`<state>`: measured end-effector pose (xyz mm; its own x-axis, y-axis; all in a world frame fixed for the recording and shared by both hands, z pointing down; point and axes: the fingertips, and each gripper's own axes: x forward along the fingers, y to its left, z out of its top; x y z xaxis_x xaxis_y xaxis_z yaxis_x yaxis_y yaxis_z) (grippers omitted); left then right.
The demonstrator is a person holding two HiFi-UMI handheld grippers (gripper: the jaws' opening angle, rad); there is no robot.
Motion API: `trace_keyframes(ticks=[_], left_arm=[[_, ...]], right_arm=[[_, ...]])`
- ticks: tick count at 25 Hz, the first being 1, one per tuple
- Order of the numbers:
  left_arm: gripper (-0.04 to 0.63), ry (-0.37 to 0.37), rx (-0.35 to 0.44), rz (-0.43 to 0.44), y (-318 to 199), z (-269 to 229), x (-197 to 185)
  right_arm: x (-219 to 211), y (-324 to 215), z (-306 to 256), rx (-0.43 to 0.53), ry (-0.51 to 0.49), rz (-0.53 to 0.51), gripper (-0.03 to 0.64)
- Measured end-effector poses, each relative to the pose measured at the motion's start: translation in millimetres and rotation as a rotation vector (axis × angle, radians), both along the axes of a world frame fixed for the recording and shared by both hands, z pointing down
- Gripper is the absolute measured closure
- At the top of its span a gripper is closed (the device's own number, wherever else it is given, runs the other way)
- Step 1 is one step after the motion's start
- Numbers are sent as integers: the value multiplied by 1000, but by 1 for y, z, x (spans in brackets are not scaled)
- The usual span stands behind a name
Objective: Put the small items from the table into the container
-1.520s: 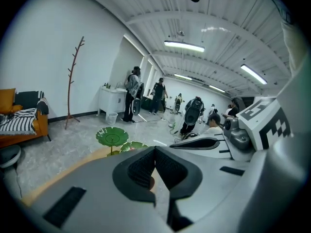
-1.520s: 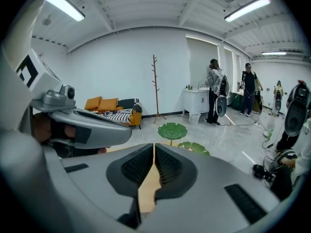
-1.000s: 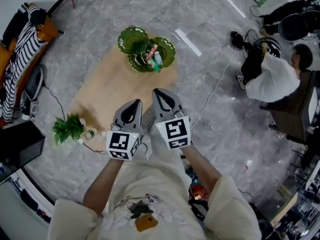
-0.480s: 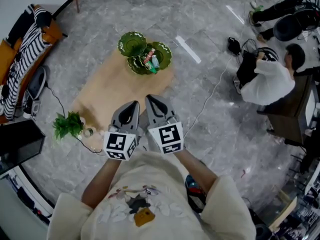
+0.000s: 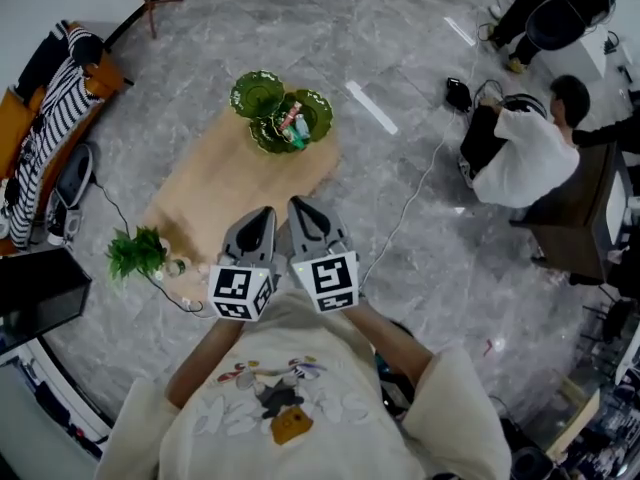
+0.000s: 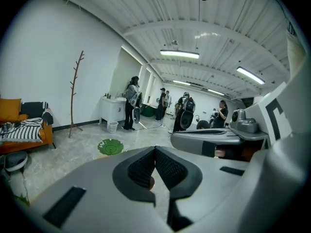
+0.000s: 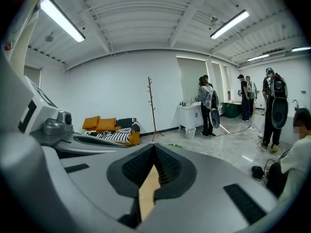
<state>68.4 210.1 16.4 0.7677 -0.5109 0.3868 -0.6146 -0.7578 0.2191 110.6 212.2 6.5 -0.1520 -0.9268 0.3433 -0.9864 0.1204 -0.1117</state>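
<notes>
A green glass container (image 5: 258,94) of three leaf-shaped dishes stands at the far end of the wooden table (image 5: 225,183). Several small items (image 5: 293,123) lie in its right-hand dish. Both grippers hang side by side near the person's chest, above the table's near end and well short of the container. My left gripper (image 5: 262,214) is shut, its pads meeting at the tip with nothing between them (image 6: 155,149). My right gripper (image 5: 300,206) is shut and empty as well (image 7: 154,147). The left gripper view shows one green dish (image 6: 110,147) far ahead.
A small green plant (image 5: 135,253) sits at the table's near left corner. An orange sofa with a striped cloth (image 5: 45,108) stands at the left, a dark box (image 5: 35,293) lower left. A seated person (image 5: 525,158) and a floor cable (image 5: 410,208) are to the right.
Both grippers have drawn back toward the person's body and risen, staying shut and side by side. The table and container now look farther away.
</notes>
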Motion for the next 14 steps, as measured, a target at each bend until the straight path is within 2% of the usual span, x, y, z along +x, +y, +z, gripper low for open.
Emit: trace_keyframes(ticks=[8,14], left_arm=[[588,20,41,3,5,-15,-5],[588,6,70,19,18,-23,-13]], right_arm=[[-3,11,-5,10,-22,65,609],[-17,27,-15,32,-38,106,609]])
